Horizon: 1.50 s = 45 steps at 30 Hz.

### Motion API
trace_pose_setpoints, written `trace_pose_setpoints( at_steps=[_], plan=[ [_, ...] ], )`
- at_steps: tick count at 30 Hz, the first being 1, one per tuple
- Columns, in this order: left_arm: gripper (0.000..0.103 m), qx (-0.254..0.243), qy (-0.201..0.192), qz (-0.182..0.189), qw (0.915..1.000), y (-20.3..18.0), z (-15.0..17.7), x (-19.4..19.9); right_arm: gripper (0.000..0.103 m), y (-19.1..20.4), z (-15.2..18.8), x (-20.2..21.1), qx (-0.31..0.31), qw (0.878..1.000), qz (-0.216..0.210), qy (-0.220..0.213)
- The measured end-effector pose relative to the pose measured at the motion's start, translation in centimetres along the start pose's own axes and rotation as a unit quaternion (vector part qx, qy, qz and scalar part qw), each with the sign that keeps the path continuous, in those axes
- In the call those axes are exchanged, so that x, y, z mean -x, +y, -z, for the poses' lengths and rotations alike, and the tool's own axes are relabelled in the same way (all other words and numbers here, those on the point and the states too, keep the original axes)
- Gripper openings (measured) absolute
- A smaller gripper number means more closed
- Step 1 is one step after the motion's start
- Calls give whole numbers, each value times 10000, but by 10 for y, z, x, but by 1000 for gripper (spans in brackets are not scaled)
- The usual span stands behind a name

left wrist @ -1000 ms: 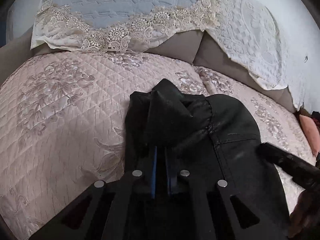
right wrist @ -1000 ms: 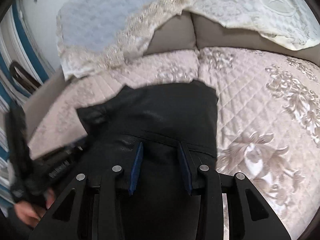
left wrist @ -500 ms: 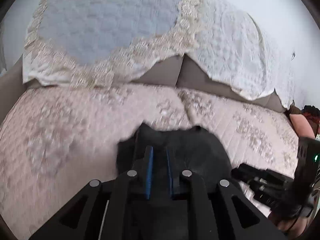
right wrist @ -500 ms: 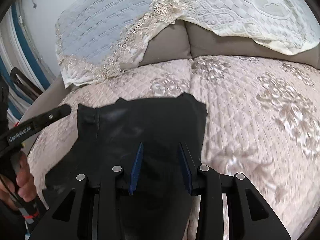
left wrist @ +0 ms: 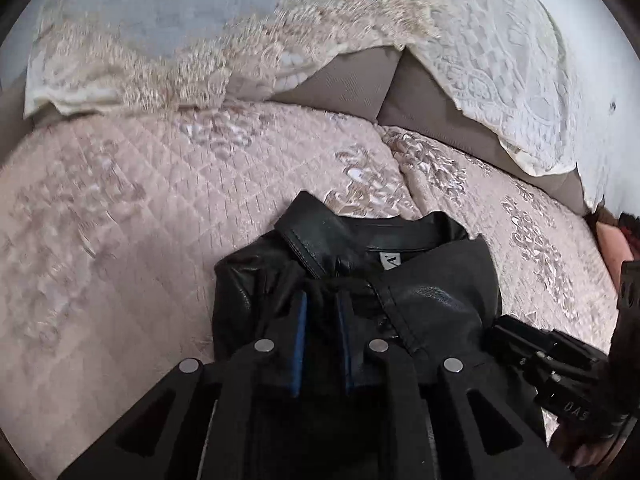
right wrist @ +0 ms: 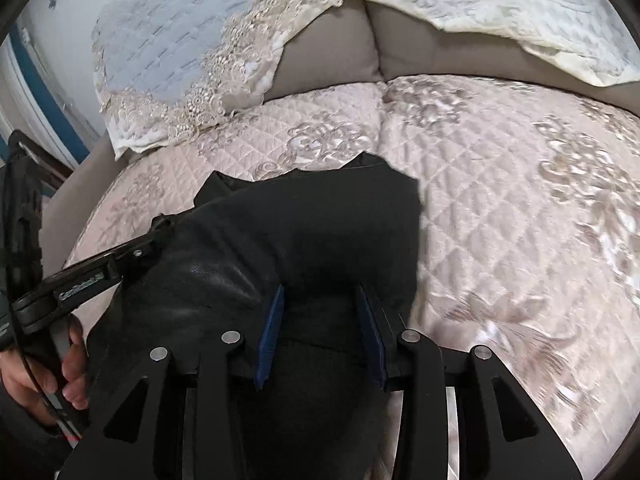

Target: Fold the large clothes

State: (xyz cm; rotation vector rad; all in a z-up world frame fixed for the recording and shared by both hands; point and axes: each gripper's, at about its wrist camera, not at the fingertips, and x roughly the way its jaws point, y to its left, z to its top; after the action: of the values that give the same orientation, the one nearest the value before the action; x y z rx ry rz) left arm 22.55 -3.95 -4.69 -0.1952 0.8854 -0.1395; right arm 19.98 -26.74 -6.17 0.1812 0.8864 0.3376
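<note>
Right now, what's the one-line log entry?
black leather jacket: lying on quilted sofa cover | left gripper: jaws just been opening, jacket fabric between | right gripper: shut on jacket

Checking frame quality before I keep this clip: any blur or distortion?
Left wrist view: lace cover and quilt smeared by motion, black jacket collar sharp. Right wrist view: quilt blurred at right. Both: fisheye bending, dark corners.

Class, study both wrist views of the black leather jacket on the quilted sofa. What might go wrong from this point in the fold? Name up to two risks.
1. The left claw has just been opening, with only a thin bunch of the black leather jacket between its pads; the slick leather may slip out.
2. The collar lies crumpled, so a fold now may set it crooked.
</note>
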Motion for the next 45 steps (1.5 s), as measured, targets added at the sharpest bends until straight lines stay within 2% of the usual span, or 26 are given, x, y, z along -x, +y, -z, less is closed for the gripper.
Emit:
trace_pose_setpoints(
  at_steps=[1, 3, 6, 13, 17, 19, 21, 25, 27, 34, 36, 40, 43, 45],
  plan=[
    [18, -38, -47, -25, 10000, -3, 0, 8, 40, -2, 4, 10, -5, 10000, -6, -66],
    [30, -75, -159, -32, 9998, -7, 3, 25, 48, -5, 10, 21, -61, 9999, -65, -107],
    [41, -206, -299, -33, 9993, -15, 15, 47, 54, -9, 23, 31, -201, 9994, -281, -89],
    [43, -217, -124, -40, 9997, -13, 48, 62, 60, -25, 43, 35, -688, 9943, -811, 89],
    [53, -175, -90, -72, 9998, -6, 59, 66, 62, -31, 48, 30, -921, 9894, -1103, 203],
    [56, -42, -38, 28, 10000, 1, 63, 64, 64, -32, 50, 27, -1021, 9862, -1279, 257],
    [64, 164, 8, 179, 9997, 12, 67, 61, 67, -33, 51, 24, -1051, 9847, -1359, 284],
    [70, 676, 213, 679, 9952, 32, 71, 47, 69, -39, 48, 13, -1193, 9801, -1547, 348],
    [74, 777, 289, 804, 9933, 35, 70, 39, 70, -45, 48, 6, -1337, 9760, -1675, 376],
    [74, 864, 398, 1237, 9878, 41, 68, 25, 69, -42, 41, -2, -1322, 9737, -1802, 450],
    [68, 822, 455, 1313, 9869, 41, 70, 28, 62, -42, 42, 0, -1313, 9728, -1839, 503],
    [65, 926, 572, 1528, 9822, 44, 76, 30, 54, -43, 47, 3, -1349, 9698, -1962, 523],
    [59, 900, 626, 1517, 9823, 43, 73, 25, 48, -43, 44, -2, -1360, 9708, -1893, 557],
    [49, 823, 626, 1451, 9840, 39, 70, 25, 35, -41, 41, 2, -1367, 9716, -1865, 501]
  ],
)
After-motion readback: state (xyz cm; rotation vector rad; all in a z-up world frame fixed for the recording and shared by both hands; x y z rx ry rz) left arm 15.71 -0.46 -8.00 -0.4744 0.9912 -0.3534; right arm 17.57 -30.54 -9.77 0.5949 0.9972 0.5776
